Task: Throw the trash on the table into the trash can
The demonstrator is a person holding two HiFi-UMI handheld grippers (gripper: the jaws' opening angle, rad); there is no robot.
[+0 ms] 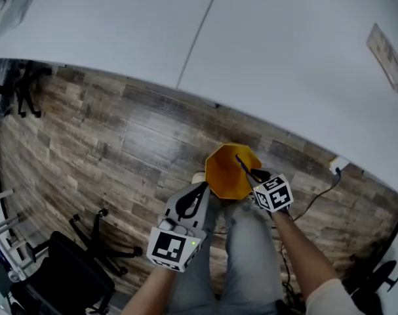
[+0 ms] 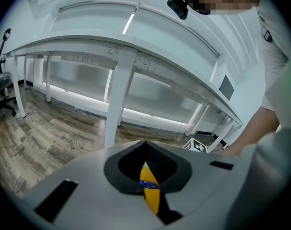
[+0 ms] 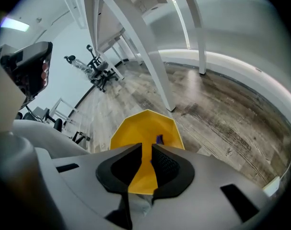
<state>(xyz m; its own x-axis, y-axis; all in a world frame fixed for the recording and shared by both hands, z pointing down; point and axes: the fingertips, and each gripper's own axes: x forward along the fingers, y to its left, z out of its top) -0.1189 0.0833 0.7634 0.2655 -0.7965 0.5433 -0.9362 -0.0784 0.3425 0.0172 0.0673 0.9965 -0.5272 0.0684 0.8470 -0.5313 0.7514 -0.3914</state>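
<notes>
A yellow trash can [image 1: 228,172] stands on the wood floor just in front of the person's legs. My right gripper [image 1: 243,166] hangs over its mouth, pointing steeply down. In the right gripper view the jaws [image 3: 146,147] stand open by a narrow slit with nothing between them, and the can [image 3: 144,128] shows through the slit. A small purple scrap [image 3: 159,139] lies inside the can. My left gripper [image 1: 202,189] is beside the can's left rim. In the left gripper view it [image 2: 145,150] is shut on a yellow piece of trash with a blue stripe [image 2: 150,193].
The white table top [image 1: 284,58] fills the top of the head view, and its white legs [image 2: 117,95] stand close ahead. A black office chair [image 1: 80,261] sits at lower left. A cable and wall socket [image 1: 336,165] lie at right. Grey trouser legs [image 1: 248,254] are below the can.
</notes>
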